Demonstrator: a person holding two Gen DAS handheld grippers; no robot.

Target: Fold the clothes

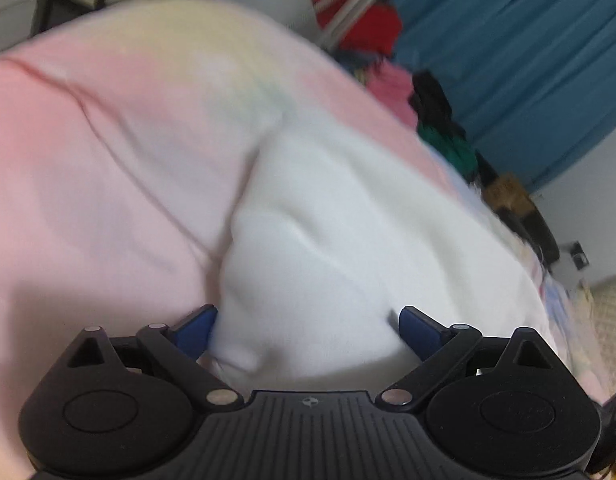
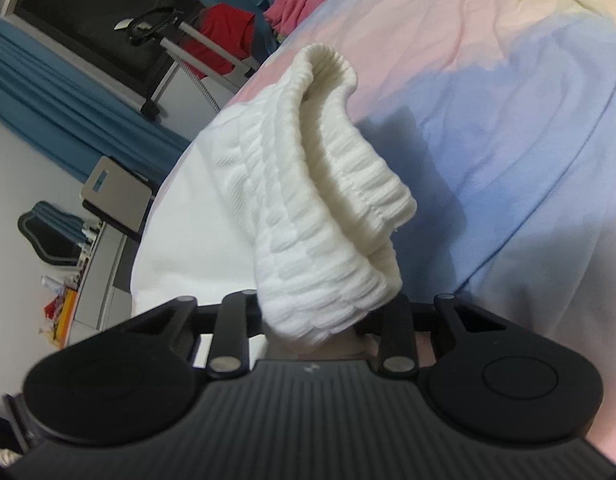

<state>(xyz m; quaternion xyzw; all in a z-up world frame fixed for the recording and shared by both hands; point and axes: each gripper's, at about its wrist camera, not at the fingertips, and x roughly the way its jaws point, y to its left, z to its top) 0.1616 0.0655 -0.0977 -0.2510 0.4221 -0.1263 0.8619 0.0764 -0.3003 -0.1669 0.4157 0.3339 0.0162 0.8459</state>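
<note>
A white knit garment (image 1: pixel 348 232) lies on a pastel pink, yellow and blue bedsheet (image 1: pixel 108 160). My left gripper (image 1: pixel 308 328) is open, its blue fingers (image 1: pixel 196 328) spread on either side of a bulge of the white fabric, pressed low against it. In the right wrist view my right gripper (image 2: pixel 320 312) is shut on the garment's ribbed cuff (image 2: pixel 328 200), which bunches up and stands above the jaws; the fingertips are hidden by the fabric. The rest of the white garment (image 2: pixel 196 200) trails off to the left over the sheet (image 2: pixel 508 100).
A pile of pink, red, black and green clothes (image 1: pixel 424 100) sits at the bed's far edge beside blue curtains (image 1: pixel 528 60). In the right wrist view there are a metal rack (image 2: pixel 196 44), red clothing (image 2: pixel 224 36) and a cluttered desk (image 2: pixel 88 264) past the bed edge.
</note>
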